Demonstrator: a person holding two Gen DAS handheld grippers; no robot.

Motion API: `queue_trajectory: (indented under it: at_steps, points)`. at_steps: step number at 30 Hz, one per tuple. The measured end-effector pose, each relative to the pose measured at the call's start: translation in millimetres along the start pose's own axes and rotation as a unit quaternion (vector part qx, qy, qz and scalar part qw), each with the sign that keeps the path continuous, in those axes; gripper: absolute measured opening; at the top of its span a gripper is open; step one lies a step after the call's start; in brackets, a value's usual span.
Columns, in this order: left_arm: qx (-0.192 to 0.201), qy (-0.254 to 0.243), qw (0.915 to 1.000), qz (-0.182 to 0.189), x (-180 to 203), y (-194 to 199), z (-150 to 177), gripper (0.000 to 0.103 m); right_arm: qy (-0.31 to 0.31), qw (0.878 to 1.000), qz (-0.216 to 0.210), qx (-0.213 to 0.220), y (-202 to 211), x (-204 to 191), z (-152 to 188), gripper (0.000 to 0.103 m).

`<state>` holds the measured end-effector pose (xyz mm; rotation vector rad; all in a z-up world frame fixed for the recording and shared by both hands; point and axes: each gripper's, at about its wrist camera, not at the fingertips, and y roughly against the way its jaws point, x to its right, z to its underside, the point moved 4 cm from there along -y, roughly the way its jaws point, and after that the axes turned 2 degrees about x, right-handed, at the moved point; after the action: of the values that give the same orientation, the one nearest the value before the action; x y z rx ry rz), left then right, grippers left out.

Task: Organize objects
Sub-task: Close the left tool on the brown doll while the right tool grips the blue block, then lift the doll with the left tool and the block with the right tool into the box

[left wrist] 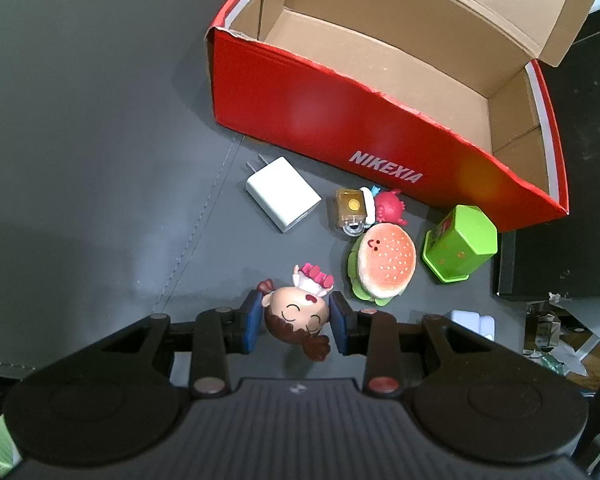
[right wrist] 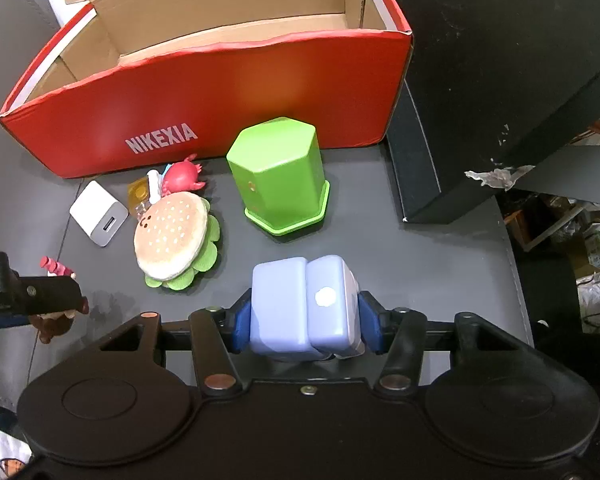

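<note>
Left wrist: left claw (left wrist: 297,322) grips doll (left wrist: 298,316) (head clamped).

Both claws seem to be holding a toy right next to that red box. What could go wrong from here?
1. The left gripper pinches the doll only by its round head, so it might swivel or slip out when lifted.
2. The right gripper holds the blue case, which looks to be in two parts; it could shift or come apart.
3. The red box has a tall front wall; a low carry could bump it or knock the green container.
</note>
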<state>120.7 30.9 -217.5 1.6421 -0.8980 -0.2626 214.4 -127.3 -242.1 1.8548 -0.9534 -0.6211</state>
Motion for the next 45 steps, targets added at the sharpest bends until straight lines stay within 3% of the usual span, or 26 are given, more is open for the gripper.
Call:
queue_trajectory:
  at_steps: [11, 24, 45]
  points:
    - [0.03, -0.026, 0.9992, 0.004, 7.1, 19.5, -6.9, 0.035, -0.015, 0.998, -0.054, 0.011, 21.8, 3.6, -3.3, 0.051]
    - [0.055, -0.053, 0.9969, 0.02, 15.5, 40.3, -12.7, 0.035, -0.003, 0.997, -0.076, 0.028, 46.2, 0.8, -20.6, 0.051]
    - [0.072, -0.121, 0.9894, 0.036, 30.7, 72.3, -33.9, 0.035, 0.078, 0.987, -0.132, 0.057, 90.2, 4.5, -69.0, 0.051]
